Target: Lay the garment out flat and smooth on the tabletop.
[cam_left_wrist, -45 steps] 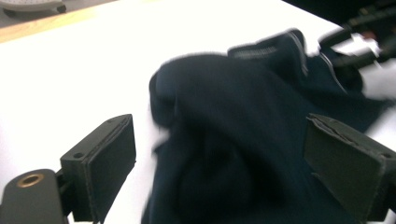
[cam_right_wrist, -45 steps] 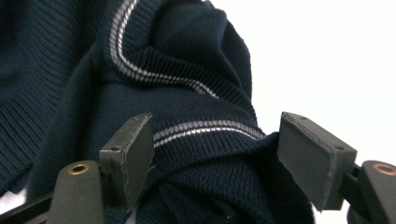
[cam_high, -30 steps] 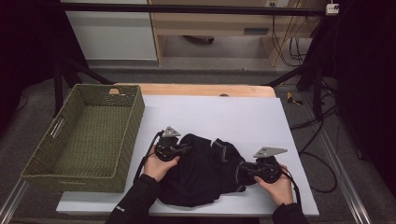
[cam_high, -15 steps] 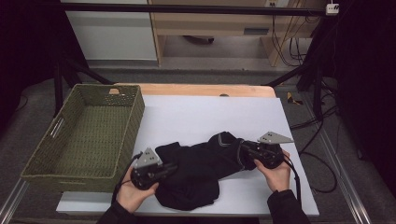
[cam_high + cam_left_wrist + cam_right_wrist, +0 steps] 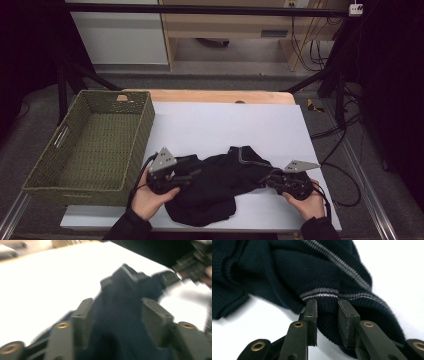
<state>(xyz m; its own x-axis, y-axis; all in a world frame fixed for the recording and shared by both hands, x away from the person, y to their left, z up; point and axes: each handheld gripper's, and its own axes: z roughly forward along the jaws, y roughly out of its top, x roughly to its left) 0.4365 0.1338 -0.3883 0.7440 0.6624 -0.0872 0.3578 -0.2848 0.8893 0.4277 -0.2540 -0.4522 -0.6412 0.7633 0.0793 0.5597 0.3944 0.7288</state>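
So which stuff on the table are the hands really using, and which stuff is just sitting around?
In use:
- dark sweater, crumpled on the white table
- right gripper, jaws pinched on the sweater's striped cuff
- left gripper, jaws just opened, sweater between them, not pinched

Just sitting around:
- green woven basket, left of the sweater
- cables on the floor

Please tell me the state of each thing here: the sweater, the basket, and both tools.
Sweater: crumpled on the table, not folded.
Basket: upright, nothing inside.
Left tool: jaws have just been opening; sweater lies between them, not pressed.
Right tool: shut on the sweater's striped edge.
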